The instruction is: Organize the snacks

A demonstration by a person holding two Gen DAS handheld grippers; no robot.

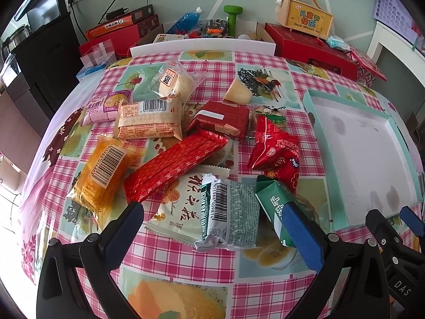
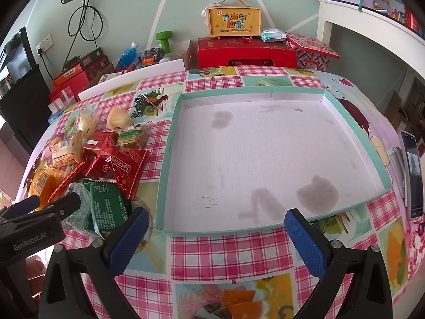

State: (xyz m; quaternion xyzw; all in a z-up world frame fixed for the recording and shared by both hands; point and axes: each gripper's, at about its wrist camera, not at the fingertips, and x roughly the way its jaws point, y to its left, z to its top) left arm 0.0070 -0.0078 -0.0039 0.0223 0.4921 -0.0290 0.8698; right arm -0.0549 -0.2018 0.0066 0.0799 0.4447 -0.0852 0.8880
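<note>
snacks [image 1: 186, 143] heaped beside empty tray [image 2: 265, 159]; both grippers [image 1: 212, 228] [image 2: 215, 236] wide, probably best closing squarely across one packet.

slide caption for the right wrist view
Open right claw hovers before the empty teal-rimmed tray, snack pile at its left.

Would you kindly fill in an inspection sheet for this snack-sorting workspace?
Surface: table under a pink checked cloth.
Job's things: snack packets piled loose left of the teal tray; tray holds no snacks, its white floor stained.
Clutter: phone at the right edge; red gift box, green dumbbell and bottle along the wall.
Grippers: left gripper and right gripper both open, holding nothing.
Cables: black cable hanging down the wall.
Surroundings: white shelf at right.
</note>
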